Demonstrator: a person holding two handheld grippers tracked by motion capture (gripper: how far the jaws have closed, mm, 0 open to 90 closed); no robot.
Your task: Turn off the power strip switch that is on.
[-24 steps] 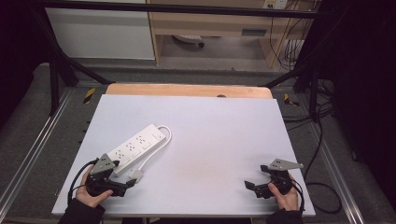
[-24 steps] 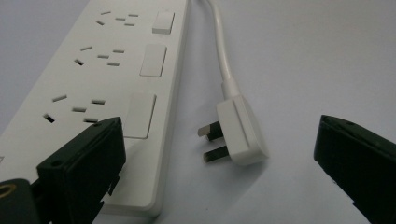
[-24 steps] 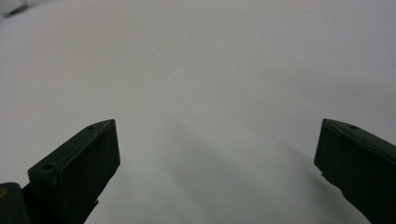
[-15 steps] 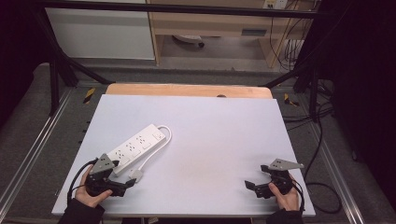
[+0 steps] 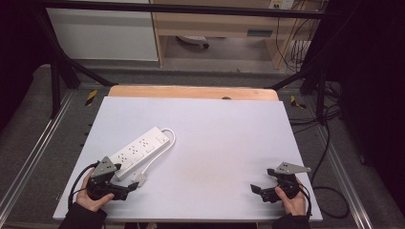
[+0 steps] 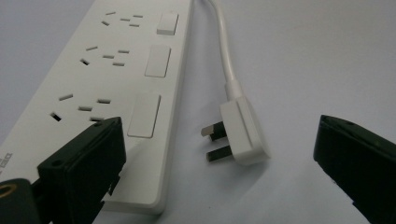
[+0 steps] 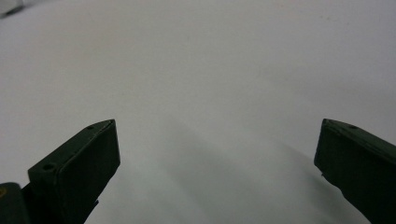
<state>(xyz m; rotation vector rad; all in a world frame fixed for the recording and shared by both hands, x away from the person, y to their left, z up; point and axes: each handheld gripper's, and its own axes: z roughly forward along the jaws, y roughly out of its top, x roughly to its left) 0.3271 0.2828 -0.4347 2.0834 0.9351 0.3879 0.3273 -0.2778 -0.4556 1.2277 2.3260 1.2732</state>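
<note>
Nothing has moved since earlier: the open left gripper (image 6: pixel 219 154) must centre on the plug (image 6: pixel 238 133), lower middle; the right gripper (image 7: pixel 217 154) waits open.

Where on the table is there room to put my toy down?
The white table is bare from the middle to the right edge, between the power strip and the right gripper. It is crowded front left, where strip, plug and left gripper sit together.

My right gripper (image 7: pixel 217 158) holds its two black jaws wide apart, nothing between them, low over the plain white matte table surface (image 7: pixel 210 70).
</note>
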